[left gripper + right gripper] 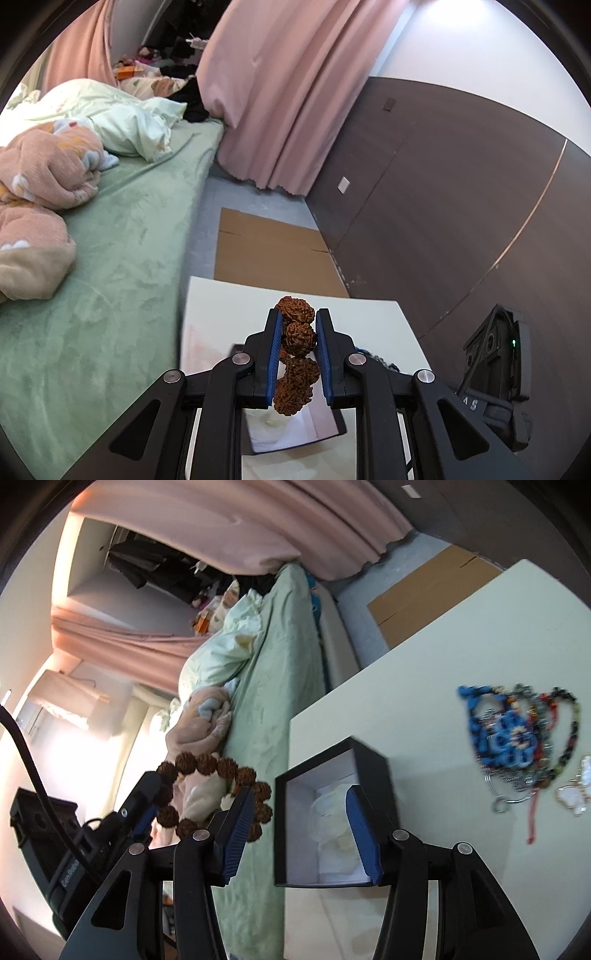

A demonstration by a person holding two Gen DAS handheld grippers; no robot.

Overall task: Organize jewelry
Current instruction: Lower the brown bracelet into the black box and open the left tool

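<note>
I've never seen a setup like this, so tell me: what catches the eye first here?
First, the brown bead bracelet, its knobbly beads pinched in the left tongs above the white table. Next, the open black box on that table, seen between the open right tongs, and the tangled pile of colourful jewelry lying beyond it.

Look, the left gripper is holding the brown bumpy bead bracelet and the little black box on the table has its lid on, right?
Not quite. The left gripper does hold the brown bead bracelet, but the black box on the table has no lid on: the right wrist view looks straight into its open top, at the white lining and the pale padding inside.
</note>
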